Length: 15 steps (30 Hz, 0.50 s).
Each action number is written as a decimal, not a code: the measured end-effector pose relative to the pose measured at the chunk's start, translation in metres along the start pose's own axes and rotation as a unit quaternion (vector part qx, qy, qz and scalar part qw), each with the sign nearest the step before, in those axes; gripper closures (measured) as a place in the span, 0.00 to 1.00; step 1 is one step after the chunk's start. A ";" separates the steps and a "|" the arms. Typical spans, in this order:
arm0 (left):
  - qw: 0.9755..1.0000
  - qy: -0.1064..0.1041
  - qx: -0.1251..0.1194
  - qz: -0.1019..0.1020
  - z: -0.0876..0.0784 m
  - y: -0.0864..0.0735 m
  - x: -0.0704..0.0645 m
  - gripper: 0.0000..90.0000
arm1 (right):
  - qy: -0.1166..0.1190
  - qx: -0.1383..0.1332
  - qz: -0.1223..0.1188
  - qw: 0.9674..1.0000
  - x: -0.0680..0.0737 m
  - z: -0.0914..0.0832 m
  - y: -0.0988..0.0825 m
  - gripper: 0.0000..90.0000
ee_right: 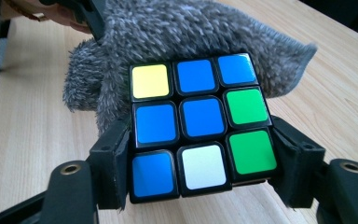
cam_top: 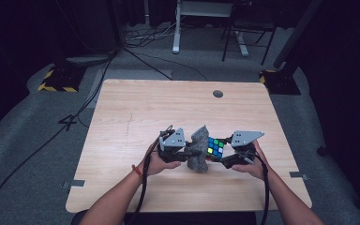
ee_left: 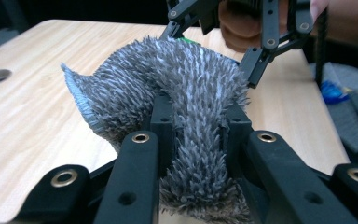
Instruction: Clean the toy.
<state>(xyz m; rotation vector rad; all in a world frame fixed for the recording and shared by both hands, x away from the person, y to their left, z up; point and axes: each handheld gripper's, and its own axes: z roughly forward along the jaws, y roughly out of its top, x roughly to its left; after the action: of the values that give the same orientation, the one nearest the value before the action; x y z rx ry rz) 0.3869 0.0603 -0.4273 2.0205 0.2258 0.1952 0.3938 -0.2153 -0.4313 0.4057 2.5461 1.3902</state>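
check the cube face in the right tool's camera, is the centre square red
No, the centre square of the cube is blue, with a yellow one at the top left corner and a white one at the bottom middle.

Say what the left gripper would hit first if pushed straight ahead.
Likely the cube, just behind the cloth that the left gripper pinches; the right gripper holds it there. Depth is unclear.

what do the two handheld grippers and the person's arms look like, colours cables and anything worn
Both the left gripper and the right gripper are black linkage frames with brass-ringed pivots, each topped by a grey three-cornered plate. A black cable trails from each toward the person. The forearms are bare, with a red band on the left wrist.
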 end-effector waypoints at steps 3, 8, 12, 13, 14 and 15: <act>1.000 0.001 -0.011 0.013 -0.006 0.005 -0.003 0.81 | -0.002 -0.002 -0.004 1.000 0.000 0.000 0.001 0.38; 0.999 -0.007 -0.020 0.029 -0.008 0.015 -0.007 0.81 | -0.004 0.005 -0.006 1.000 0.002 0.005 0.003 0.38; 0.999 -0.015 -0.031 0.029 -0.012 0.017 -0.006 0.81 | 0.002 0.011 -0.009 1.000 0.005 0.008 0.003 0.38; 0.999 -0.010 -0.025 0.032 -0.012 0.016 -0.005 0.82 | 0.003 0.010 -0.010 1.000 0.005 0.009 0.003 0.38; 0.999 -0.010 -0.024 0.026 -0.013 0.015 -0.002 0.82 | 0.003 0.013 -0.015 1.000 0.006 0.009 0.004 0.38; 0.999 -0.009 -0.024 0.021 -0.013 0.013 0.000 0.82 | 0.002 0.014 -0.015 1.000 0.006 0.009 0.004 0.38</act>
<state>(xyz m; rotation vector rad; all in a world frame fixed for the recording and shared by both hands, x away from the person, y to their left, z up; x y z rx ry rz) 0.3844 0.0659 -0.4097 1.9798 0.1667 0.2072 0.3917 -0.2047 -0.4331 0.3674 2.5671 1.3479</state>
